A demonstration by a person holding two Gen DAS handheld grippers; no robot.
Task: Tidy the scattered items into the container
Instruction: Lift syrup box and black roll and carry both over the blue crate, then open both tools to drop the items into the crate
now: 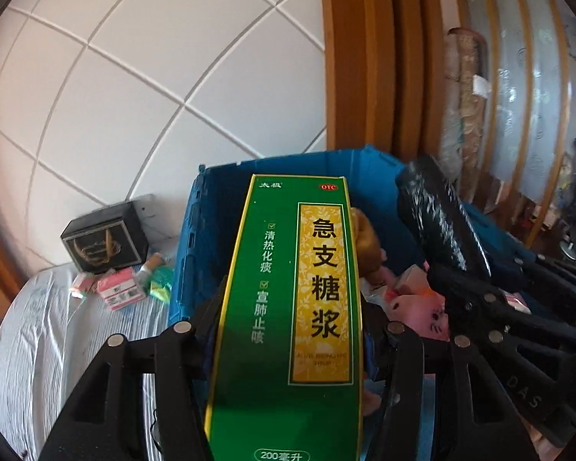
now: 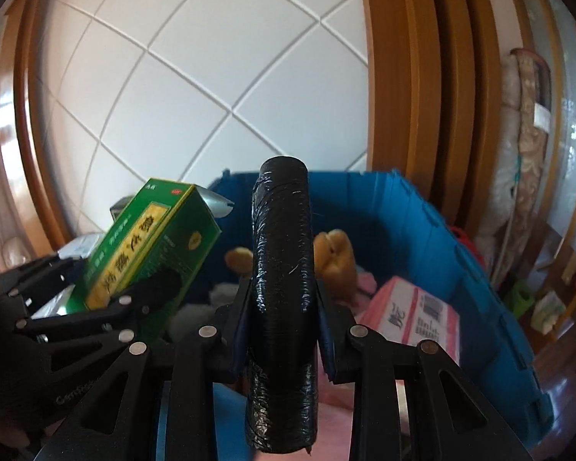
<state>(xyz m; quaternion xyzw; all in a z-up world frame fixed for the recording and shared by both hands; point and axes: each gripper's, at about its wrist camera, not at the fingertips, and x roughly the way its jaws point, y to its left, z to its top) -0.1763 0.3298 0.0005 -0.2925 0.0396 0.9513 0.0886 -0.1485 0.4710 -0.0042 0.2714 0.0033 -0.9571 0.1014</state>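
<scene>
My left gripper [image 1: 288,330] is shut on a green medicine box [image 1: 288,299] with a yellow label, held over the blue crate [image 1: 368,176]. The box also shows in the right wrist view [image 2: 153,246]. My right gripper [image 2: 282,326] is shut on a black wrapped cylinder [image 2: 282,288], held upright over the blue crate [image 2: 411,223]; the cylinder also shows in the left wrist view [image 1: 437,223]. Inside the crate lie a pink box [image 2: 422,315], yellow plush pieces [image 2: 336,257] and a pink plush toy [image 1: 418,307].
On the striped cloth left of the crate stand a black box [image 1: 103,242], small pink boxes [image 1: 121,288] and a green packet [image 1: 161,282]. A white tiled wall is behind, a wooden door frame [image 1: 361,57] to the right.
</scene>
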